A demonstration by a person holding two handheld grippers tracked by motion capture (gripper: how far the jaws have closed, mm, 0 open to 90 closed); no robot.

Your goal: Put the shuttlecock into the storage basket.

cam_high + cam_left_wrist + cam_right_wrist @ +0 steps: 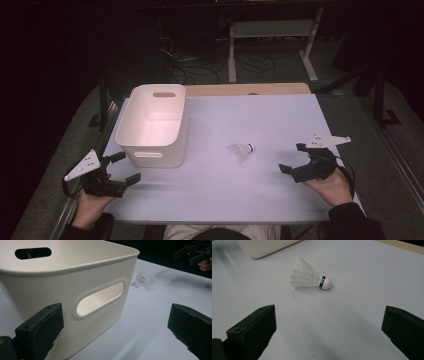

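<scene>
A white feather shuttlecock (241, 151) with a blue band lies on its side near the middle of the white table (260, 120); it also shows as the shuttlecock (310, 278) and, farther off, the shuttlecock (144, 280). An empty white plastic bin (154, 125) with handle slots stands at the table's left; the bin (75, 290) is close in front of my left gripper. My left gripper (123, 168) is open at the front left, beside the bin's near corner. My right gripper (292, 158) is open to the right of the shuttlecock, apart from it, jaws spread with nothing between.
A strip of wooden tabletop (250, 89) shows behind the white surface. Beyond it, on the dark floor, stand a white frame leg (270, 35) and loose cables (200, 65). A metal rail (395, 155) runs along the right side.
</scene>
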